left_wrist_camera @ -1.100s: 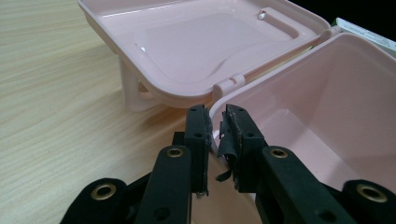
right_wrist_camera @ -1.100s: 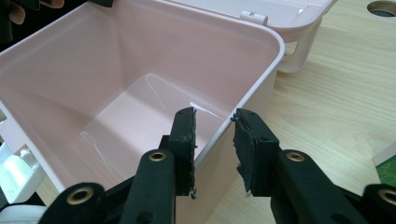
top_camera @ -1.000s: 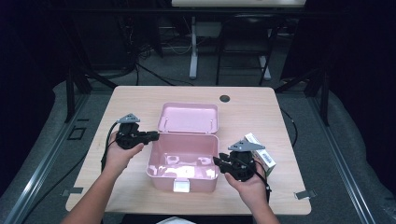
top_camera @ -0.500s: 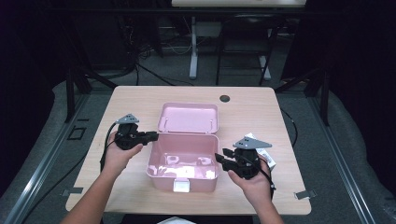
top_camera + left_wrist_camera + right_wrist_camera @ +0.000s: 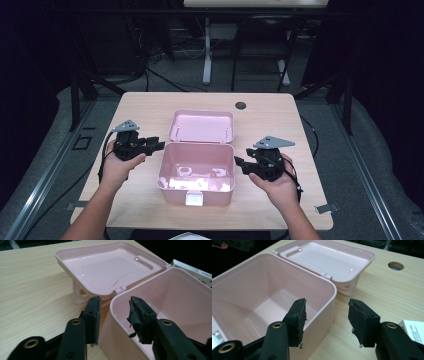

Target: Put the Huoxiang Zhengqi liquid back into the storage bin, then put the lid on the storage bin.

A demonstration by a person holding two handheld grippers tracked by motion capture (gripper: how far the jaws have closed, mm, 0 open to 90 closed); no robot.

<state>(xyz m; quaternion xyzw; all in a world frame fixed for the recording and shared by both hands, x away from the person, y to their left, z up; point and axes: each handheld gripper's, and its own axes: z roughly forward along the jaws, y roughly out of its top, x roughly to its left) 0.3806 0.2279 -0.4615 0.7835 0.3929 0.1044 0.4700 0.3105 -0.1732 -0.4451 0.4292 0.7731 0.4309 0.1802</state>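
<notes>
A pink plastic box [image 5: 196, 170] stands open mid-table, its lid [image 5: 202, 126] laid back flat behind it. My left gripper [image 5: 158, 145] is at the box's left wall. In the left gripper view its jaws [image 5: 113, 302] straddle the rim near the hinge corner, one outside and one inside, pads off the wall; they have just been opening. My right gripper [image 5: 239, 163] is at the box's right wall. Its jaws [image 5: 327, 305] have also just been opening and stand wide across the rim [image 5: 332, 293], touching nothing.
A small white carton [image 5: 415, 330] lies on the table by my right hand, also seen past the box as the carton [image 5: 190, 268]. A round cable hole [image 5: 241, 105] sits near the table's far edge. The box front carries a white latch [image 5: 194, 198].
Both grippers' jaws have spread apart from the box walls. The right gripper has lifted a little and drawn slightly away to the right. The left hand has stayed put.
</notes>
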